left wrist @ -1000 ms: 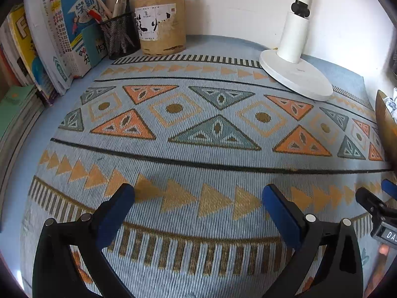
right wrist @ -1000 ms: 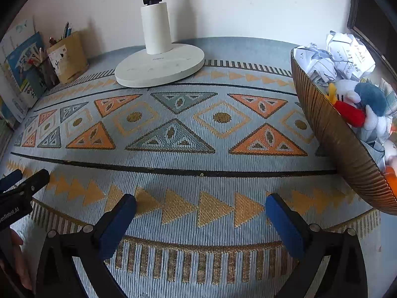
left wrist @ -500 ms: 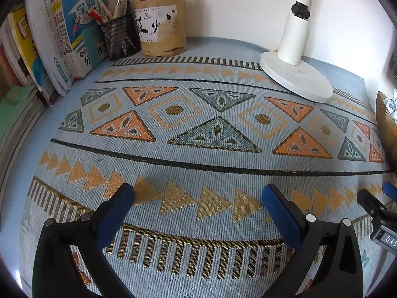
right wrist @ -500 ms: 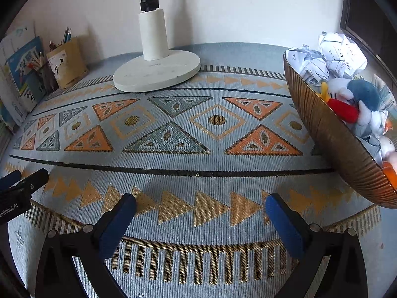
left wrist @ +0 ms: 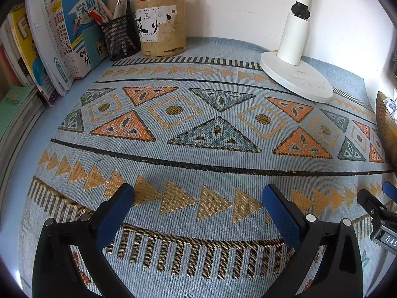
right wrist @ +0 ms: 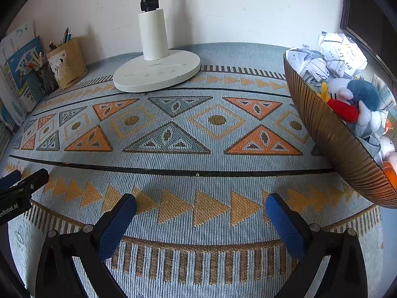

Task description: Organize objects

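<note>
My left gripper is open and empty above the patterned mat. My right gripper is open and empty above the same mat. A ribbed brown bowl at the right holds crumpled paper balls and plush toys. Its edge shows in the left wrist view. A tan pen holder and a black mesh pen cup stand at the back left, with pens in them. Each gripper shows at the edge of the other's view.
A white lamp base stands at the back right of the left wrist view, and at the back centre in the right wrist view. Upright books line the left side. A white wall is behind.
Both grippers have drawn back and risen slightly; the scene has shifted a little in each view. Both stay open and empty.
</note>
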A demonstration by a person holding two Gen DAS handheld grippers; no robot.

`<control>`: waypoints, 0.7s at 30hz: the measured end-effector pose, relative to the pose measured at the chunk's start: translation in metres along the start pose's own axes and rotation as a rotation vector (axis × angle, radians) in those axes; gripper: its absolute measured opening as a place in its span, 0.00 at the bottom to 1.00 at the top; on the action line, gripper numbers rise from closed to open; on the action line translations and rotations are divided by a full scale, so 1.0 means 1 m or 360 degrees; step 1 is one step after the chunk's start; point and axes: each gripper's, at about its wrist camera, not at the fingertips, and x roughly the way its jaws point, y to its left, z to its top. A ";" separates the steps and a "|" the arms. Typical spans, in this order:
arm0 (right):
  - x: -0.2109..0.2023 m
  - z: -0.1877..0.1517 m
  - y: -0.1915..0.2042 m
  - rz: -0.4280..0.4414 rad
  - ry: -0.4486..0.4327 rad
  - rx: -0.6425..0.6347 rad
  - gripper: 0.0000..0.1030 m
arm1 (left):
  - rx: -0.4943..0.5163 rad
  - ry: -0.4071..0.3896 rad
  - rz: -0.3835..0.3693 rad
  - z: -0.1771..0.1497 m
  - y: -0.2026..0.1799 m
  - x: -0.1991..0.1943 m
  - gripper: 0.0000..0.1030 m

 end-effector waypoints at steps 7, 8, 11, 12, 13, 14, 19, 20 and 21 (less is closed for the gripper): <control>0.000 0.000 0.000 0.0000 0.0000 -0.0001 1.00 | 0.0000 -0.0001 0.0000 -0.001 0.000 0.000 1.00; 0.000 0.000 0.000 0.0001 0.0000 -0.0001 1.00 | 0.0000 -0.0001 0.0000 -0.001 0.000 0.001 1.00; 0.000 0.000 0.000 0.0001 0.0001 -0.0002 1.00 | -0.0002 -0.0005 0.0001 -0.001 -0.001 0.001 1.00; 0.000 0.000 0.000 0.0001 0.0000 -0.0001 1.00 | -0.0002 -0.0005 0.0001 -0.002 -0.001 0.001 1.00; 0.000 0.000 0.000 0.0000 0.0001 -0.0001 1.00 | -0.0002 -0.0005 0.0001 -0.002 -0.001 0.001 1.00; 0.000 0.000 0.000 0.0000 0.0000 -0.0001 1.00 | -0.0002 -0.0005 0.0001 -0.002 -0.001 0.001 1.00; 0.000 0.000 0.000 0.0001 0.0001 -0.0002 1.00 | -0.0002 -0.0005 0.0001 -0.002 -0.001 0.001 1.00; 0.000 0.000 0.000 0.0001 0.0000 -0.0002 1.00 | -0.0002 -0.0005 0.0001 -0.003 -0.001 0.001 1.00; 0.000 0.000 0.000 0.0001 0.0001 -0.0002 1.00 | -0.0002 -0.0005 0.0000 -0.003 -0.001 0.001 1.00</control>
